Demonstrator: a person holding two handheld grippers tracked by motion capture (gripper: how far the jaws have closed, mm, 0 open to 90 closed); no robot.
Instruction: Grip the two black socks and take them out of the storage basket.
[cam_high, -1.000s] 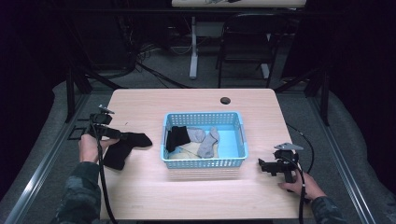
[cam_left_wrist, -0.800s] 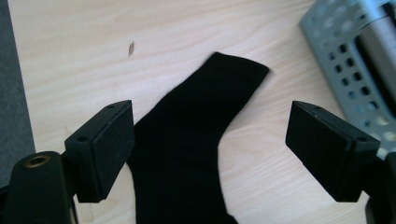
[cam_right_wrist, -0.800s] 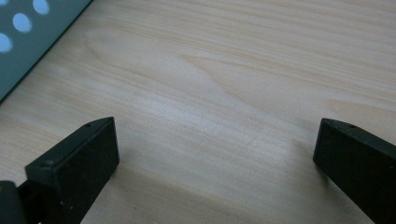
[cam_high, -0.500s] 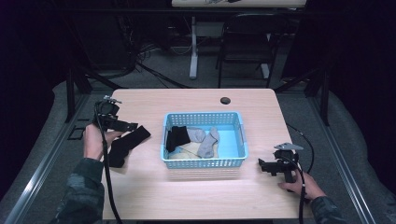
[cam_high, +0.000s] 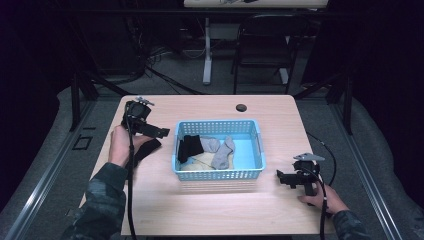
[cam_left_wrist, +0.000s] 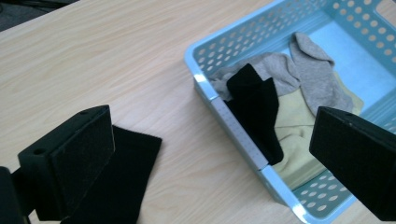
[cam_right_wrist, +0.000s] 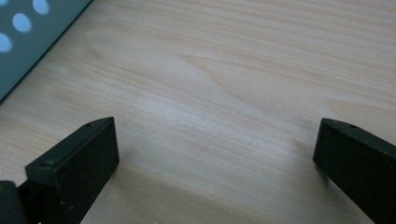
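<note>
The table (cam_high: 210, 210) carries a blue perforated basket (cam_high: 218, 175) at its middle, set nearer the front edge than the far edge. Inside the basket, a black sock (cam_left_wrist: 254, 105) is draped against the wall nearest the table's left edge, with two grey socks (cam_left_wrist: 308, 74) beside it and a pale yellow cloth (cam_left_wrist: 294, 135) under them.

A second black sock (cam_left_wrist: 119, 182) lies flat on the table between the basket and the left edge, apart from the basket wall. In the high view it is partly covered by the person's left hand (cam_high: 120, 145).

The left gripper (cam_high: 159, 133) is held above this sock on the table, pointing toward the basket. Its jaws have just been opening and are now spread wide. Nothing is clamped between them. In the left gripper view, the sock on the table is seen below and behind the left-hand jaw, not between the pads; the basket wall and the sock in the basket are seen in the gap between the jaws, farther off.

The right gripper (cam_high: 281, 178) is held low near the front right corner of the table, just beside the basket's right front corner and pointing toward it. Its jaws are spread wide over bare wood, with nothing between them. A corner of the basket is seen at the upper left of the right gripper view.
</note>
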